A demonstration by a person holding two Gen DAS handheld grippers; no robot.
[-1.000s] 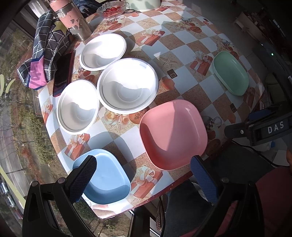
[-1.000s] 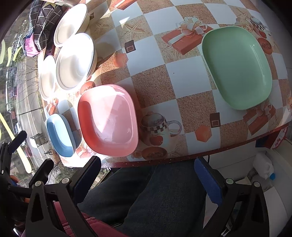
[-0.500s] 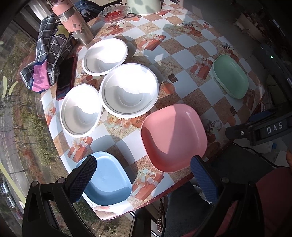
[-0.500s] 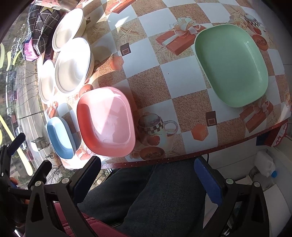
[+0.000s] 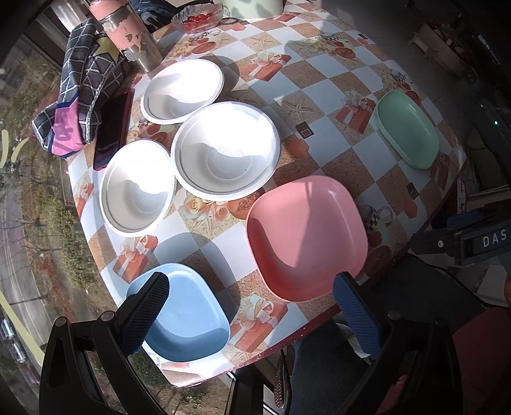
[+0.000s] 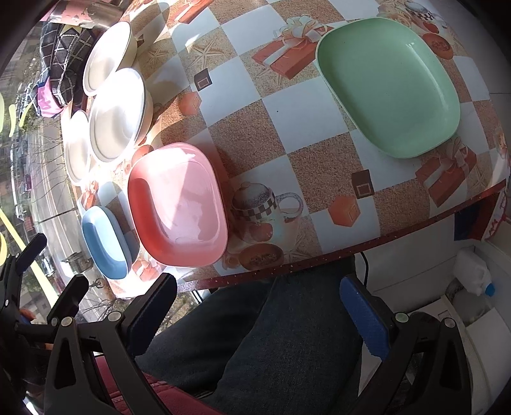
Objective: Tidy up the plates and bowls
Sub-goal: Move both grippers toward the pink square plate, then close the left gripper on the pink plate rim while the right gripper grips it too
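Observation:
Three white bowls sit on the table: a far one (image 5: 182, 91), a large middle one (image 5: 225, 151) and a left one (image 5: 137, 188). A pink plate (image 5: 306, 236) lies near the front edge, a blue plate (image 5: 188, 319) at the front left, a green plate (image 5: 408, 127) at the right. My left gripper (image 5: 252, 306) is open and empty, held above the front edge between the blue and pink plates. In the right wrist view the pink plate (image 6: 179, 204), blue plate (image 6: 105, 242) and green plate (image 6: 389, 86) show. My right gripper (image 6: 258, 313) is open and empty, off the table over a lap.
The table (image 5: 322, 140) has a checkered patterned cloth. A plaid cloth (image 5: 80, 92), a dark phone (image 5: 113, 127), a pink-and-steel tumbler (image 5: 127, 35) and a glass dish of red fruit (image 5: 198, 16) stand at the far left. The table edge (image 6: 351, 249) curves in front of me.
Both grippers have drawn back slightly from the table, so the dishes look a little smaller and farther. No dish has moved. Both jaws stay open.

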